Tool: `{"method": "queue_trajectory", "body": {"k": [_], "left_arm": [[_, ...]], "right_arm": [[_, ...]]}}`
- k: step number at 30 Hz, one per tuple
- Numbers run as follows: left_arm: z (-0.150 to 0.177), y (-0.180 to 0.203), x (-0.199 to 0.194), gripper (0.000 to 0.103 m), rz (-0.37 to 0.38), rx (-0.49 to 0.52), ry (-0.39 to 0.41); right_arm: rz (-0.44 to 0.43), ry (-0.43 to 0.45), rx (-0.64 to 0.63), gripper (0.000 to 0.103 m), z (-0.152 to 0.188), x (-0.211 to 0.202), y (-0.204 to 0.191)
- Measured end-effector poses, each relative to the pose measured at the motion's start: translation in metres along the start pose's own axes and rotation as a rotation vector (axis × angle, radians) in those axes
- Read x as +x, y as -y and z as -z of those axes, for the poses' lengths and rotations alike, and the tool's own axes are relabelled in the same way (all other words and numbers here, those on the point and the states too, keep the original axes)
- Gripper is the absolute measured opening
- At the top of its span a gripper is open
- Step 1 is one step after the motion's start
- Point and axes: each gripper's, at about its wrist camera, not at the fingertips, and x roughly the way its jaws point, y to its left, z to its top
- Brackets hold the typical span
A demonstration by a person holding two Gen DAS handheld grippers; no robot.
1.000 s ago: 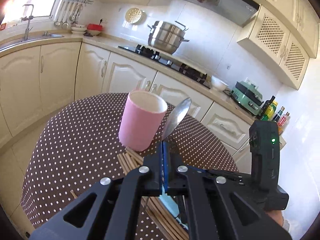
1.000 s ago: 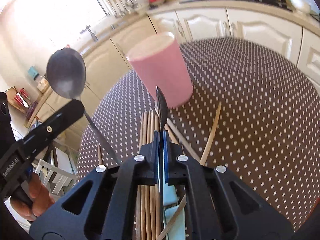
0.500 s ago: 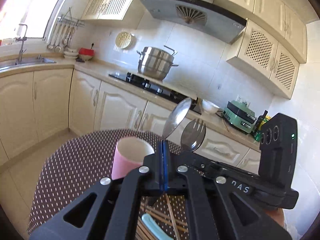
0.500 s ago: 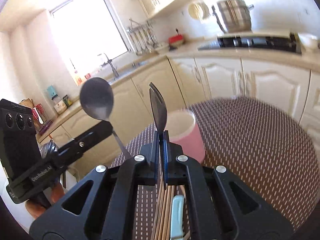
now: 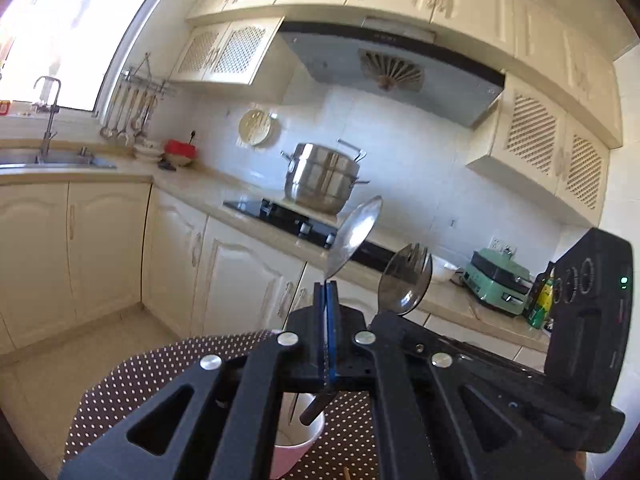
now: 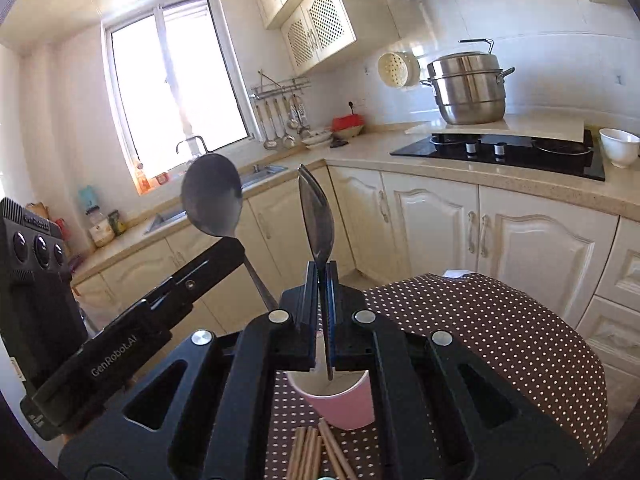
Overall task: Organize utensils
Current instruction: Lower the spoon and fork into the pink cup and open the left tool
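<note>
My left gripper is shut on the handle of a metal spoon, bowl up. Its handle end hangs over the mouth of the pink cup on the dotted table. My right gripper is shut on a metal spork, seen edge-on, and its handle tip reaches down into the pink cup. In the left wrist view the right gripper stands close on the right with the spork. In the right wrist view the left gripper and spoon are on the left.
Wooden chopsticks lie bundled on the brown dotted tablecloth just before the cup. Beyond the table run cream cabinets, a black hob with a steel pot, a white bowl and a sink.
Both grippers have risen with their utensils and tilted up. The cup has dropped from mid-view to the bottom, beneath the jaws. The spork and spoon now stand side by side above it.
</note>
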Motion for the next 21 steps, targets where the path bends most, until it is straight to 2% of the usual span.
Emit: {"method": "queue_trajectory", "body": {"k": [8, 15, 16, 18, 21], "left_arm": [[0.033, -0.016, 0.029, 0.001, -0.039, -0.017, -0.115], [0.046, -0.026, 0.03, 0.004, -0.079, -0.024, -0.153], [0.047, -0.028, 0.03, 0.005, -0.088, -0.024, -0.162], [0.049, -0.031, 0.028, 0.018, -0.092, -0.029, -0.165], [0.05, -0.032, 0.024, 0.033, -0.111, -0.017, -0.161]], "right_arm": [[0.024, -0.061, 0.011, 0.004, 0.028, 0.022, 0.013], [0.037, -0.087, 0.017, 0.004, 0.042, 0.029, 0.012], [0.04, -0.087, 0.017, 0.004, 0.043, 0.029, 0.013], [0.048, -0.089, 0.021, 0.004, 0.046, 0.029, 0.014], [0.055, -0.096, 0.026, 0.004, 0.049, 0.03, 0.015]]}}
